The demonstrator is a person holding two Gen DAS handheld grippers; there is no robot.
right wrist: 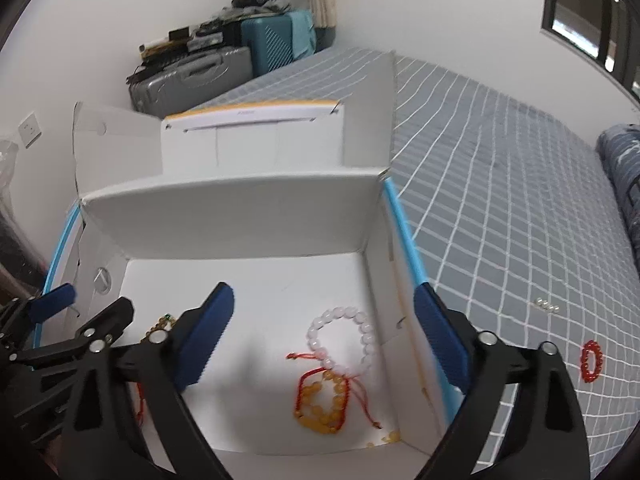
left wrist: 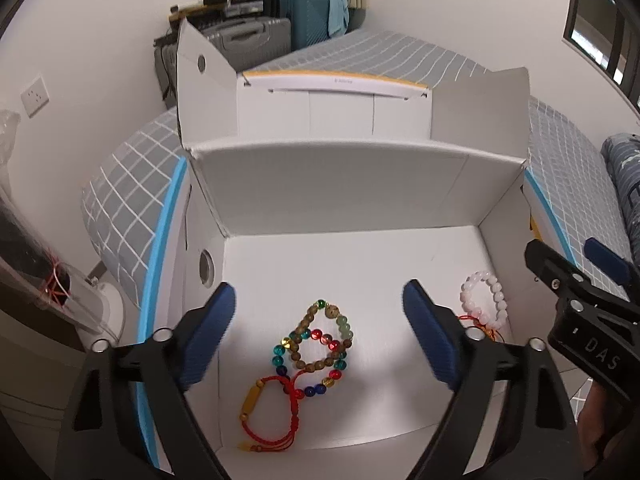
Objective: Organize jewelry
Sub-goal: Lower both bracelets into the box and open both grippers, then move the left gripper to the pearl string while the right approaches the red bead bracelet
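As both grippers hang released, bracelets lie in the box (left wrist: 340,200).
Left gripper (left wrist: 318,336) and right gripper (right wrist: 324,340) grasp nothing.

Small pale beads (right wrist: 548,305) on the bedspread (right wrist: 500,200), too tiny to identify.

White box (left wrist: 352,208); grey bed sheet (right wrist: 500,200) with white grid; multicoloured bead bracelet (left wrist: 320,344); red cord bracelet (left wrist: 268,412); white bracelet (right wrist: 344,340).
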